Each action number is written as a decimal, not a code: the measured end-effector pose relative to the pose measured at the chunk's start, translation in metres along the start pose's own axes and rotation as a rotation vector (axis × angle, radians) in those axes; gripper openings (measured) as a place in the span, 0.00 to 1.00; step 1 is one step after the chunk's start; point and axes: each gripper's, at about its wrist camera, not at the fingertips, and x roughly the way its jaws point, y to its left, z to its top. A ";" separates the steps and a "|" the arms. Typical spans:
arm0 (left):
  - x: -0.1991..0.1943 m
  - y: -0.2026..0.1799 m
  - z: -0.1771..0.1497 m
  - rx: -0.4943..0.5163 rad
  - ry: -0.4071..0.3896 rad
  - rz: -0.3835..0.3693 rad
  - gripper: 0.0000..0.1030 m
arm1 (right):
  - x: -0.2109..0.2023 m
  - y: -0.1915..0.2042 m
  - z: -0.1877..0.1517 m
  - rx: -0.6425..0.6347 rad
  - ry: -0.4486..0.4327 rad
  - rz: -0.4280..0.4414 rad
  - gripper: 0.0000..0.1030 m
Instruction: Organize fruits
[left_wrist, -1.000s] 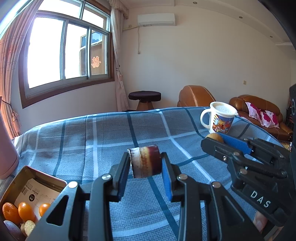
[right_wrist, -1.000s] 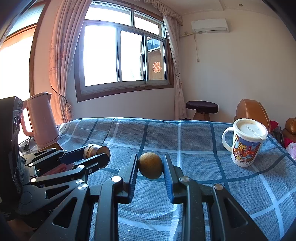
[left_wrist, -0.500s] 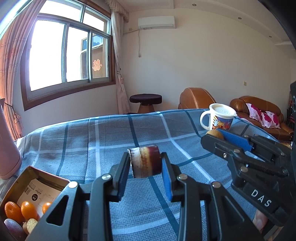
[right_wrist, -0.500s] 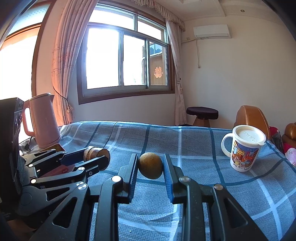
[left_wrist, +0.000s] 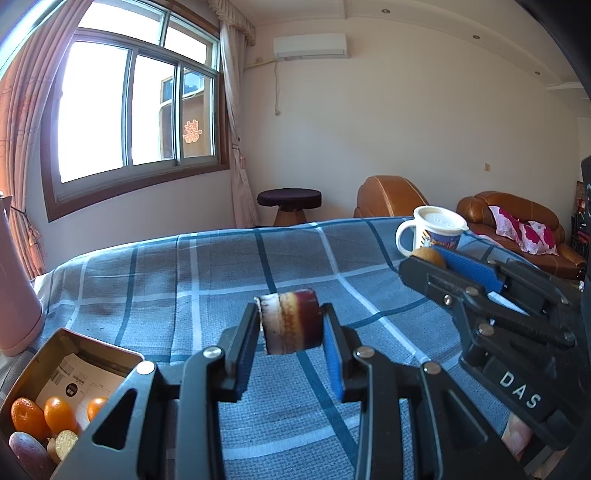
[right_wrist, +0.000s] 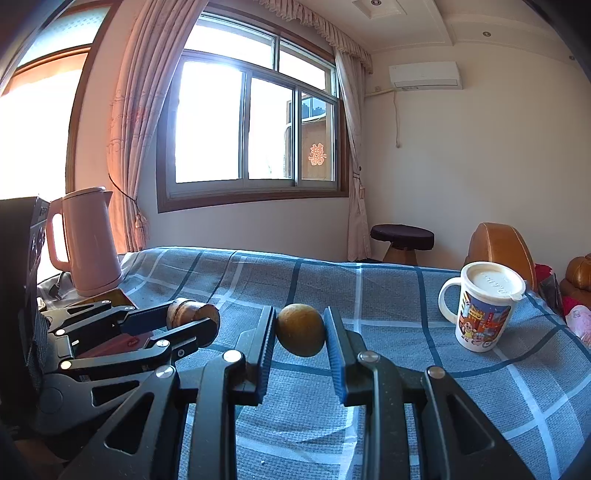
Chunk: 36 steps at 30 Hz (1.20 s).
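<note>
At eight o'clock in the left wrist view, the tin box (left_wrist: 110, 356) holds oranges (left_wrist: 57, 413). The left gripper (left_wrist: 290, 338) clamps a dark, banded fruit chunk (left_wrist: 291, 321) between its pads, above the cloth. The right gripper (right_wrist: 300, 332) pinches a round brown fruit (right_wrist: 300, 329), centred at its fingertips.

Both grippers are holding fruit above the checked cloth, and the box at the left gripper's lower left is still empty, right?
Not quite. The box already holds fruit: several oranges show in the left wrist view. The left gripper and right gripper do each hold a piece above the cloth.
</note>
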 end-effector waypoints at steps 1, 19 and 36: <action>-0.001 0.000 -0.001 0.000 0.001 -0.001 0.34 | 0.000 0.001 0.000 -0.005 -0.003 0.000 0.28; -0.034 0.019 -0.011 -0.003 0.012 0.046 0.34 | 0.000 0.024 0.007 0.055 0.061 0.104 0.28; -0.092 0.089 -0.013 -0.062 -0.035 0.122 0.34 | -0.001 0.107 0.023 -0.033 0.072 0.251 0.28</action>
